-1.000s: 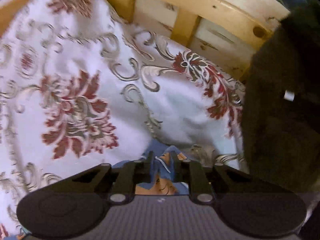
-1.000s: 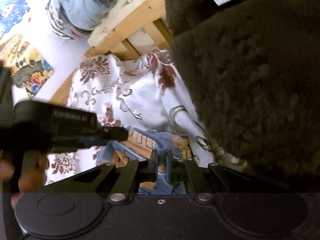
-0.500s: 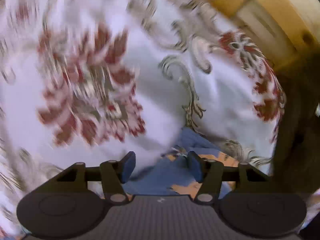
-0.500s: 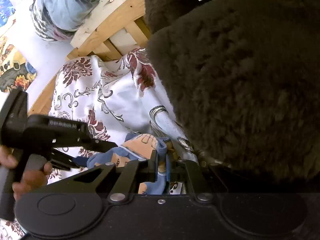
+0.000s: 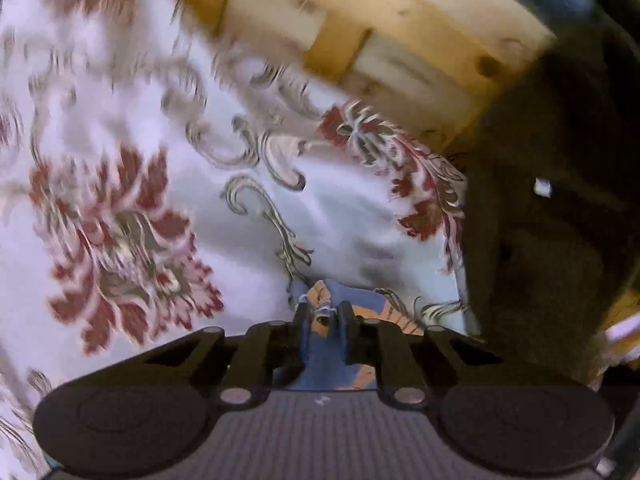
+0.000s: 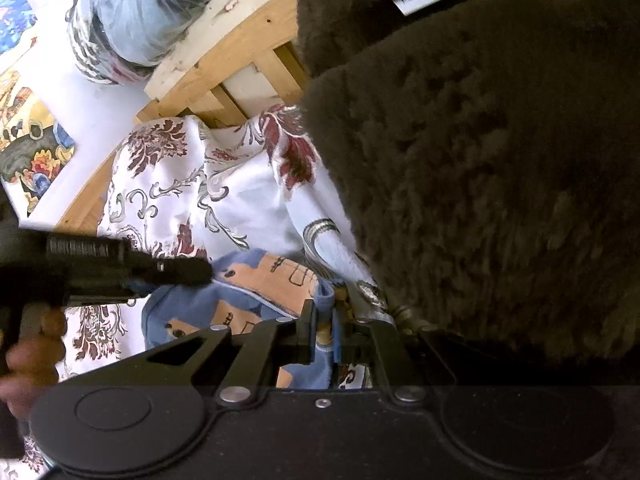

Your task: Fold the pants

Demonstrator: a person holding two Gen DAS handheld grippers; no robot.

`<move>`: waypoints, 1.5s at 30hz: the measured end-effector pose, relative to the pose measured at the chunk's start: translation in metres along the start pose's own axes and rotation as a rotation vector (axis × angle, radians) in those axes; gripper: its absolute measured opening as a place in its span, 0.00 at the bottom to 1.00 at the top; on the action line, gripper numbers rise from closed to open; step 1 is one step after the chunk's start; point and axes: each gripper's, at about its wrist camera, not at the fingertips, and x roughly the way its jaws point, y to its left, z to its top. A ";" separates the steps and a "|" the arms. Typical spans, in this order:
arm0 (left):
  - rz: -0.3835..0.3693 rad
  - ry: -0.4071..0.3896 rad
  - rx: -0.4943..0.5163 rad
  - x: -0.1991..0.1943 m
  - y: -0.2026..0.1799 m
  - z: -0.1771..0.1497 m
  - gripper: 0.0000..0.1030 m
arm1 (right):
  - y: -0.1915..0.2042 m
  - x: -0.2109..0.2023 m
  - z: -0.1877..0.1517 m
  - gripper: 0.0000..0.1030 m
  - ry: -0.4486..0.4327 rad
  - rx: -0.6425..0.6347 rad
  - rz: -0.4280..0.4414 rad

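The blue pants [image 6: 240, 304], printed with orange patches, lie bunched on a white bedspread [image 6: 224, 184] patterned with dark red flowers and grey scrolls. The right tool [image 6: 324, 328] is clamped on a raised fold of the blue fabric, which stands up between its two fingers. In the left wrist view, which is blurred, the left tool [image 5: 322, 320] has its fingers drawn close together with the pants' [image 5: 336, 360] blue and orange cloth pinched between them. From the right wrist view the left tool [image 6: 176, 270] reaches in from the left edge, its tip at the pants' far side, with a hand [image 6: 32, 344] gripping its handle. A dark brown fleecy blanket [image 6: 480, 184] bearing a small white label lies just beside the pants on the right. Behind the bedspread runs a pale wooden bed frame [image 6: 228, 48].
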 end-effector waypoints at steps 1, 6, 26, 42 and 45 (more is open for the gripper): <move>0.036 -0.026 0.044 -0.002 -0.004 -0.007 0.15 | 0.000 0.000 0.000 0.08 -0.003 -0.002 0.000; 0.186 -0.139 0.258 0.004 -0.023 -0.035 0.20 | 0.002 0.001 -0.001 0.15 -0.004 -0.013 -0.023; -0.049 0.067 0.041 0.048 0.029 0.008 0.14 | 0.001 0.009 0.000 0.09 -0.014 -0.019 -0.010; 0.165 -0.077 0.189 0.075 0.003 -0.009 0.73 | 0.010 0.010 -0.006 0.09 -0.048 -0.122 -0.129; 0.192 -0.083 0.159 0.068 0.011 -0.007 0.80 | 0.009 0.012 -0.006 0.12 -0.038 -0.114 -0.136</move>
